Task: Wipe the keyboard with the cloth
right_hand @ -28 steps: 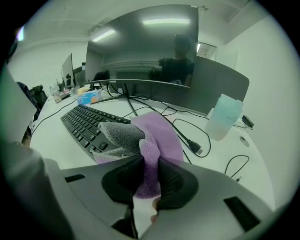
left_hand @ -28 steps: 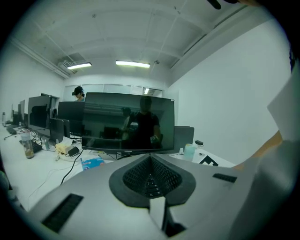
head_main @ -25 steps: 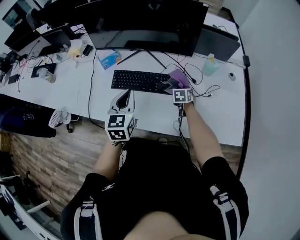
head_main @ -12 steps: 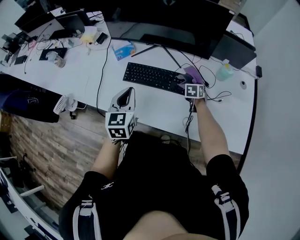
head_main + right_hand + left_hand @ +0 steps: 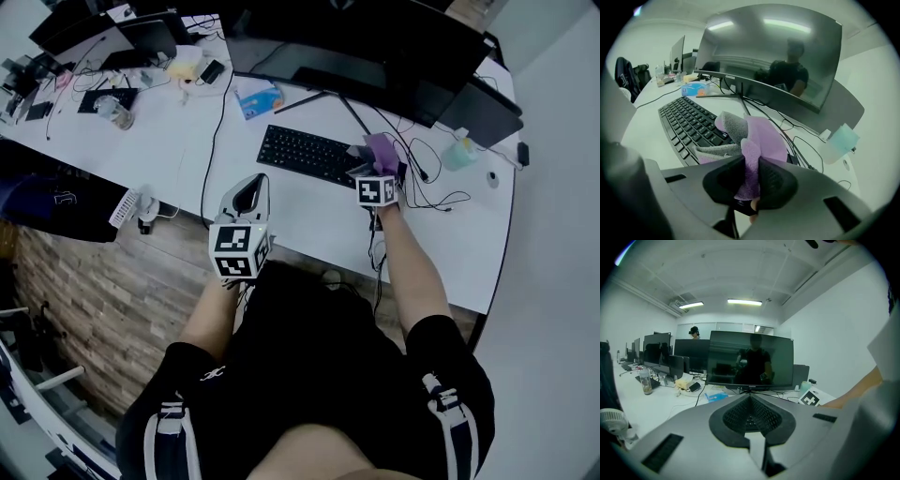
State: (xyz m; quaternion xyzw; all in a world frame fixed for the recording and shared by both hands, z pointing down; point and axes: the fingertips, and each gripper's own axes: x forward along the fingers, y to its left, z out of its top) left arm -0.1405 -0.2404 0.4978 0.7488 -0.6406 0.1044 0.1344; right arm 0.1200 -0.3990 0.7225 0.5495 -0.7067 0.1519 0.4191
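Right claw (image 5: 749,177) clenched on purple cloth (image 5: 759,136); bunched wad sticks out over right end of keyboard (image 5: 689,122). Left claw (image 5: 751,414) closed on nothing, held near-left of keyboard, off bench (image 5: 309,211) edge.

Risk, my guess: wad snags cables (image 5: 802,140) right of keyboard, or drags unbraced keyboard.

Right gripper view shows pinch; head view hides it behind claw body.

Your room is evenly bright from ceiling strip lights (image 5: 744,301), whose glare streaks the curved monitor (image 5: 787,23). Shadows on the white counter (image 5: 309,206) are faint. All views bend and darken toward their round edges.
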